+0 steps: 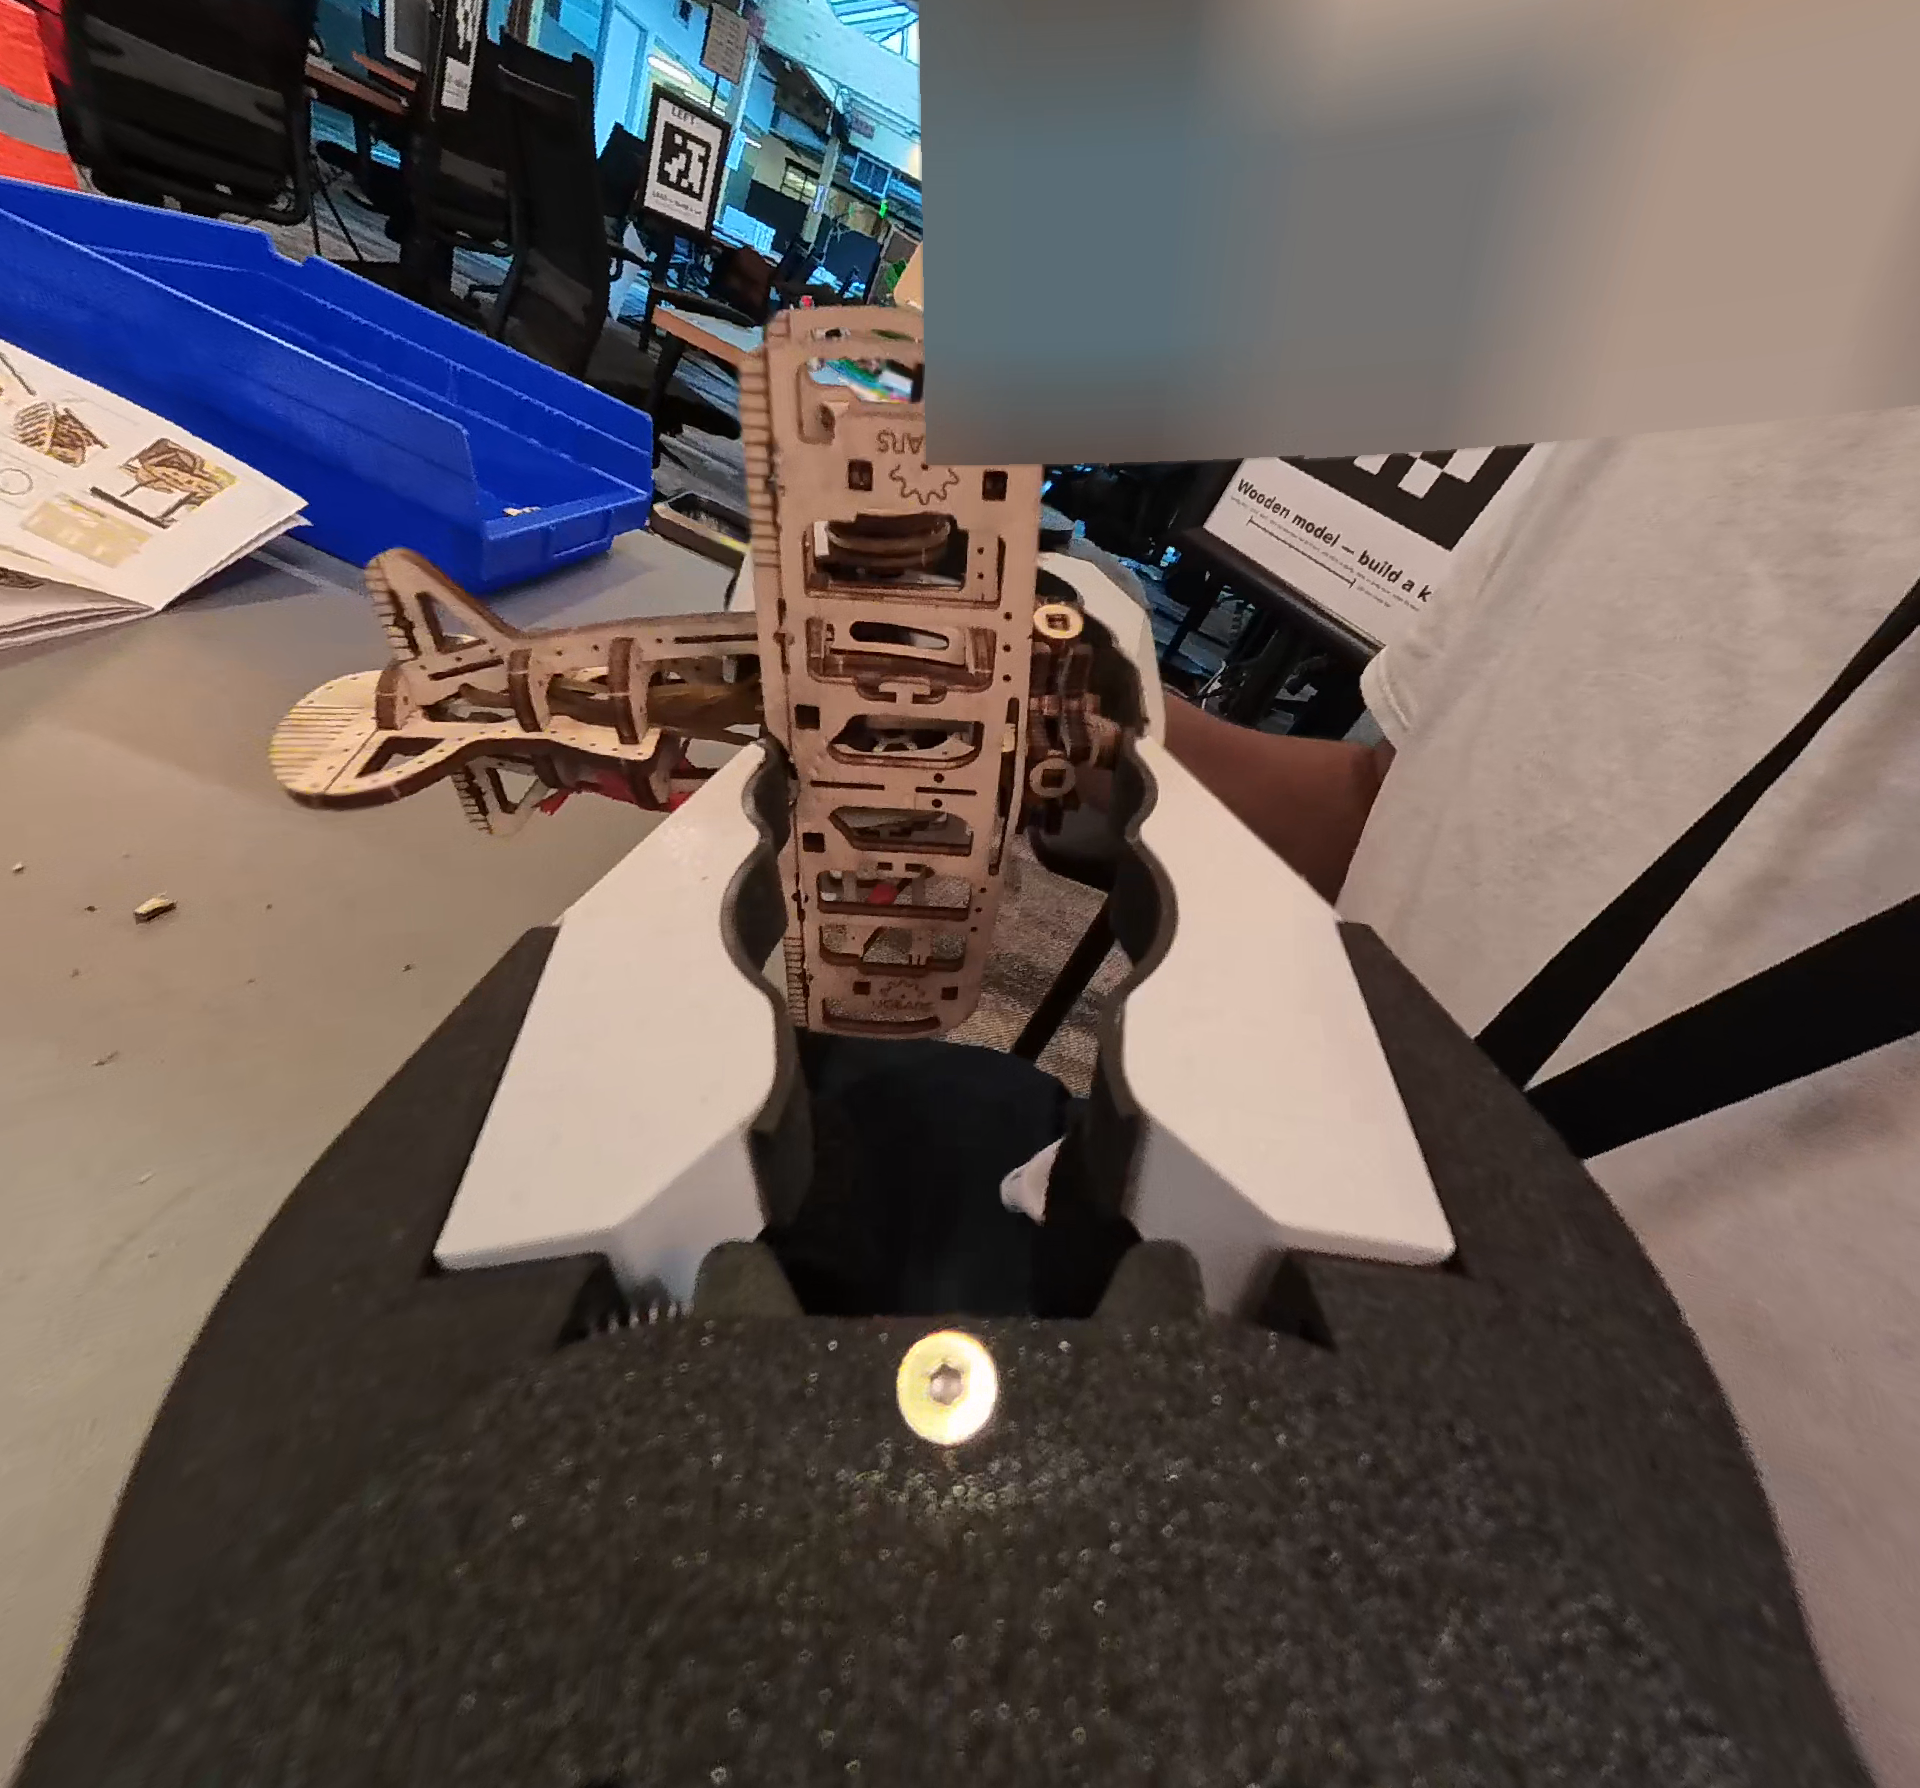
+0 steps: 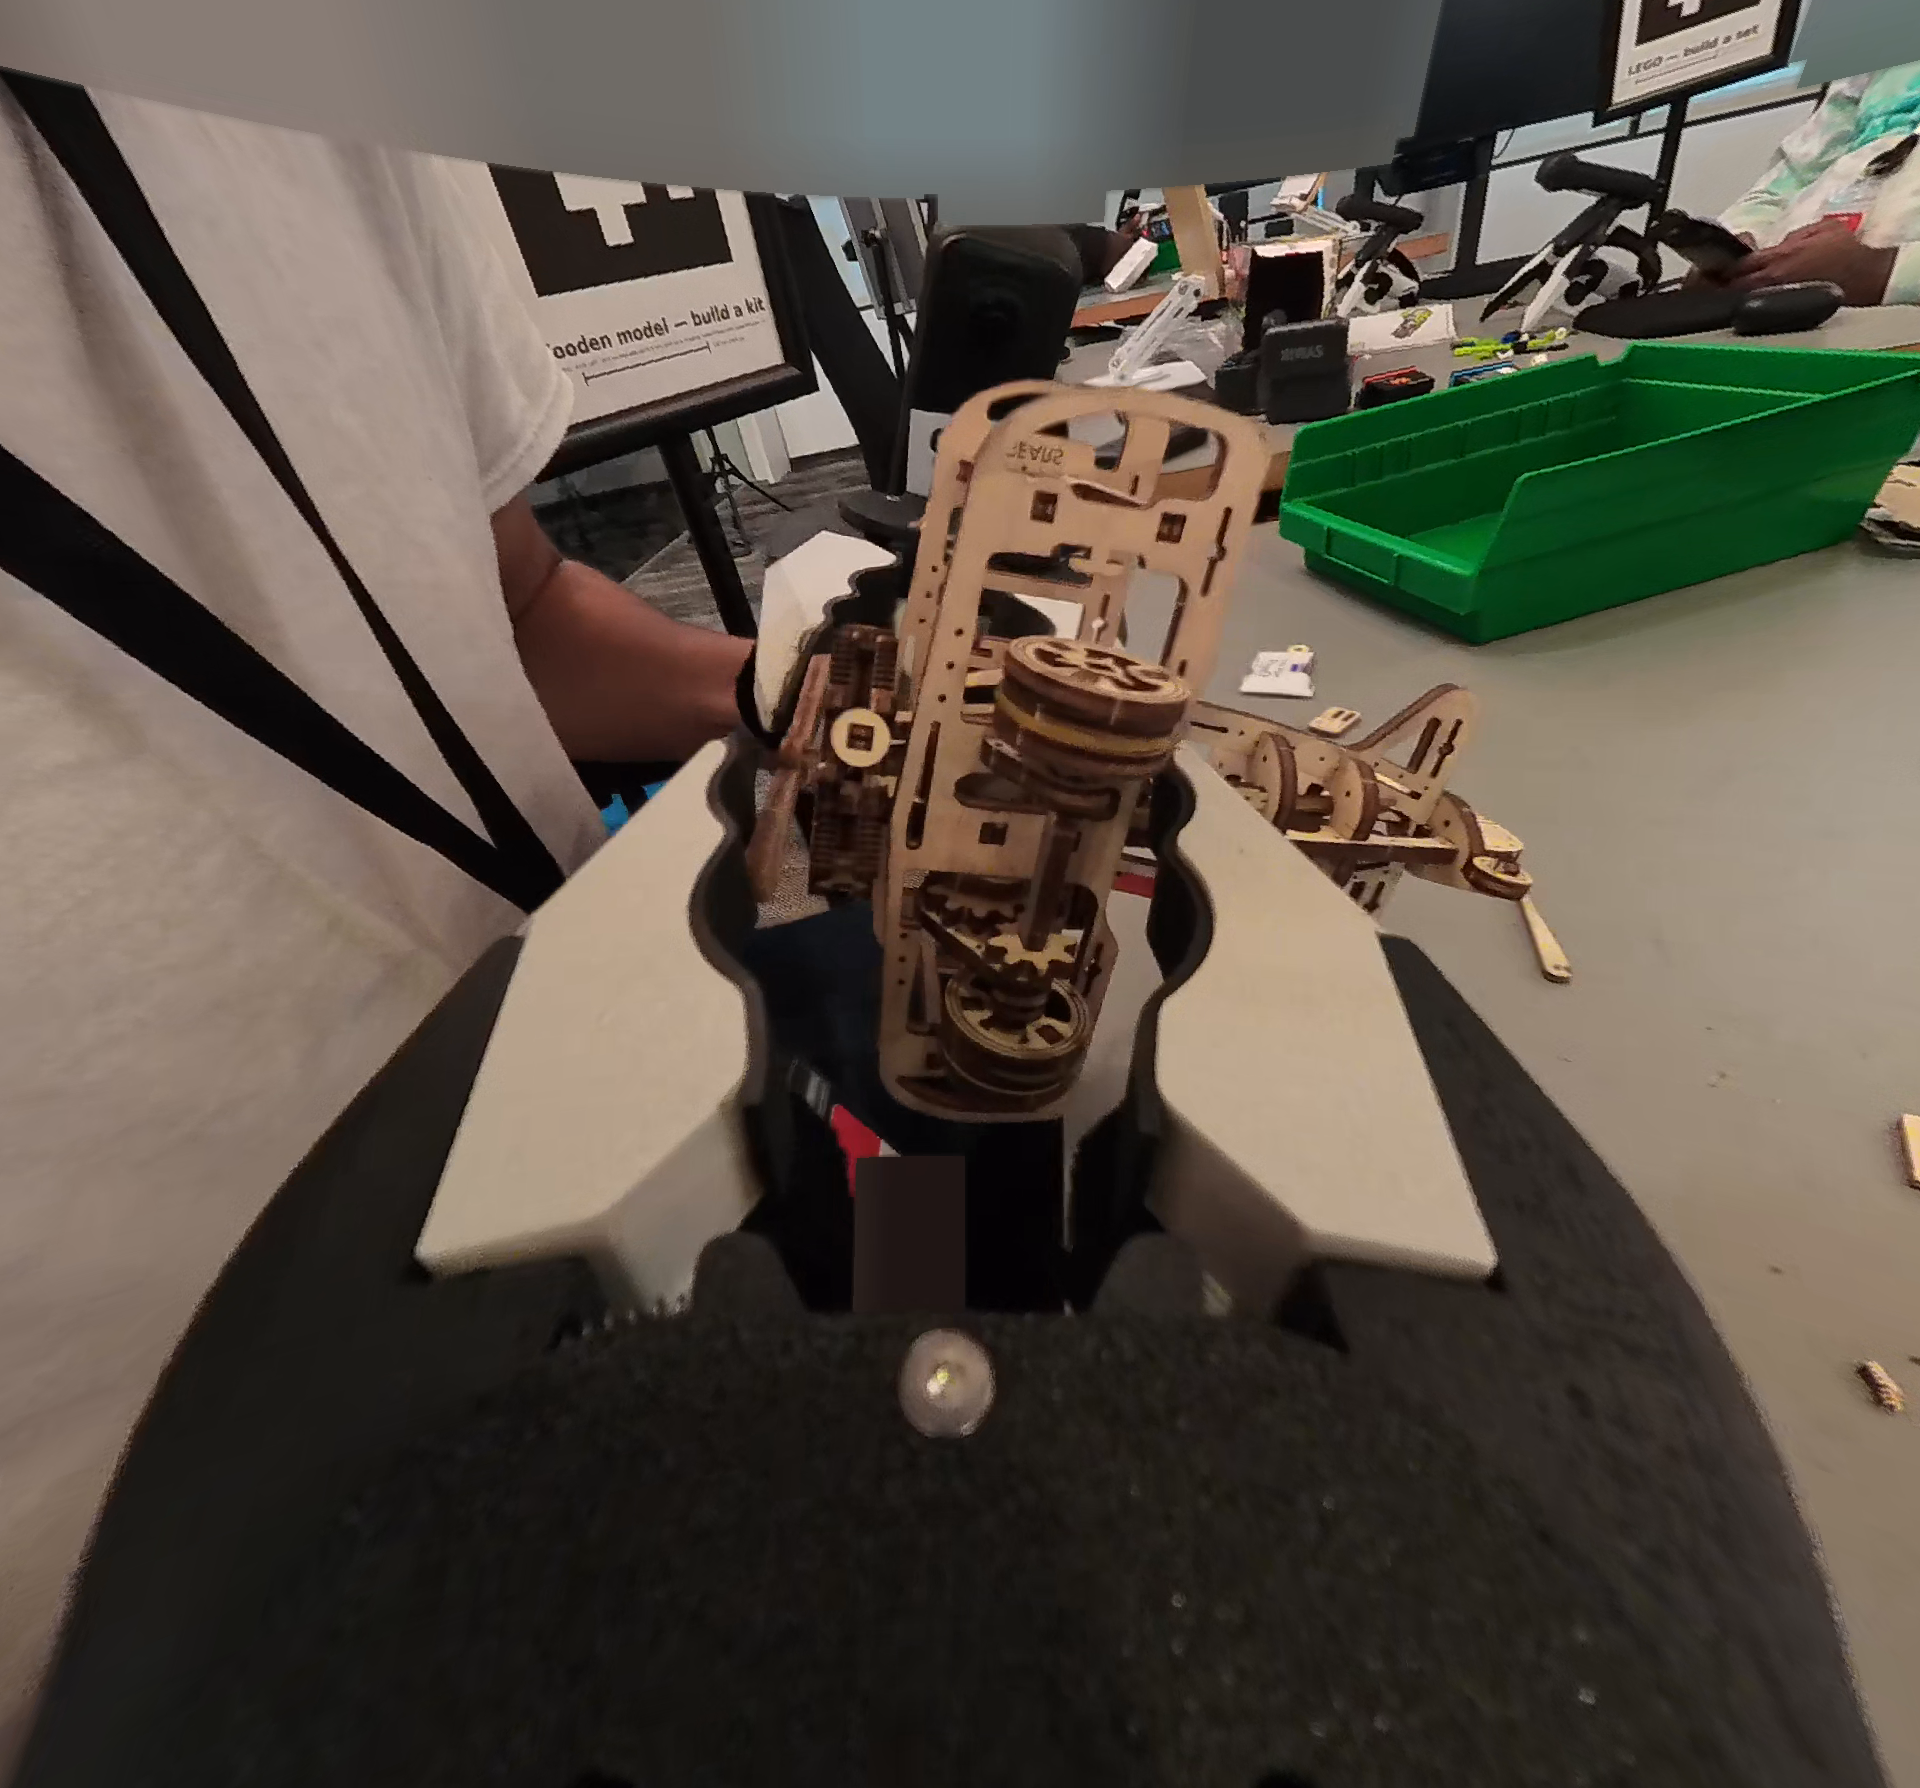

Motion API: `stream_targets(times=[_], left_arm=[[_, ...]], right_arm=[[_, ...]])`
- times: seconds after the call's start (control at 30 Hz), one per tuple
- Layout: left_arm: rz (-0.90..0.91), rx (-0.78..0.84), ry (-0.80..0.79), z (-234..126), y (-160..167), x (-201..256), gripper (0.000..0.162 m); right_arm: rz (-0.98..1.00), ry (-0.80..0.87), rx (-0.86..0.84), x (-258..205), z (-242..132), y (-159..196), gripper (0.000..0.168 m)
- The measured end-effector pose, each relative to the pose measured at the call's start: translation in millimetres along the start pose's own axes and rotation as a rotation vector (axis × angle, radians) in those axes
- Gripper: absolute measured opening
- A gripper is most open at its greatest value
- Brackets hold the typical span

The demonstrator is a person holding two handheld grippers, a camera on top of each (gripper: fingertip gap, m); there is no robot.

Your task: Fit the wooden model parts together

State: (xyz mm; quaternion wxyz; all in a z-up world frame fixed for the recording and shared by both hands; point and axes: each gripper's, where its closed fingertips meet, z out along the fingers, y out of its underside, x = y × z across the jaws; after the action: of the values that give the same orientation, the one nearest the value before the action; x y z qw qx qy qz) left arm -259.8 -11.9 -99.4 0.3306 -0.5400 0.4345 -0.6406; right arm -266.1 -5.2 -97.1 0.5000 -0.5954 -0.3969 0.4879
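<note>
Both grippers meet at the wooden plane [image 1: 582,699], held above the table [image 1: 208,1011]. The left gripper [image 1: 951,824] and right gripper [image 2: 951,865] each stand part open around its wing [image 1: 894,699]; whether they pinch it I cannot tell. My advice: steady 1 side and press squarely.

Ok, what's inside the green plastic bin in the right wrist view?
The green plastic bin shows only bare floor and ribbed inner walls where visible. Its front wall hides the nearest strip of floor, so small parts there can't be ruled out.
</note>
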Motion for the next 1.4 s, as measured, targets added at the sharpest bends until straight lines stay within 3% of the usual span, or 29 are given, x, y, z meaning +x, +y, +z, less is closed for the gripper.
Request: stream_targets(times=[0.63,1.4], left_arm=[[-0.056,0.037,0.001,-1,-3,-3,0.061],[-0.162,0.046,-0.020,2,2,-15,0.062]], right_arm=[[-0.010,0.027,-0.037,3,-2,5,0.071],[0.134,0.029,-0.057,14,-5,15,0.070]])
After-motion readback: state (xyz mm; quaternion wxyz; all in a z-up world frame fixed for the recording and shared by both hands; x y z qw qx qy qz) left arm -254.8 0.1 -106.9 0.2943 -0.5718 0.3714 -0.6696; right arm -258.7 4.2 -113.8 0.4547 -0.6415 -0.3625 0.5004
